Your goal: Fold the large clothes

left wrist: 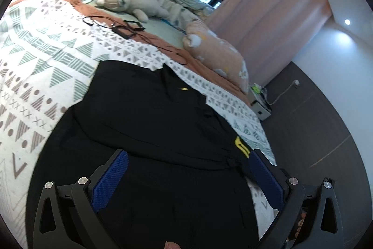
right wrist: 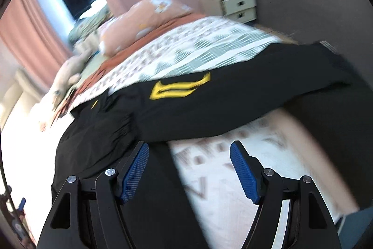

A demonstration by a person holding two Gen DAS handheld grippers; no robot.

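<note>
A large black garment [left wrist: 149,113] with yellow markings [left wrist: 241,145] lies spread on the patterned bedspread [left wrist: 42,62], partly folded over itself. My left gripper [left wrist: 187,160] hovers above its near part, jaws wide open, nothing between the blue pads [left wrist: 109,181]. In the right wrist view the same black garment [right wrist: 209,104] shows a yellow logo [right wrist: 179,88], and one part hangs over the bed's edge at right. My right gripper [right wrist: 188,151] stands open above the garment's near edge and the bedspread [right wrist: 233,179], holding nothing. That view is blurred.
A grey plush toy [left wrist: 132,1], a peach pillow [left wrist: 216,50] and black cables [left wrist: 121,27] lie at the far end of the bed. Pink curtains [left wrist: 268,11] hang behind. A small white drawer unit [right wrist: 235,5] stands beside the bed on the dark floor [left wrist: 314,132].
</note>
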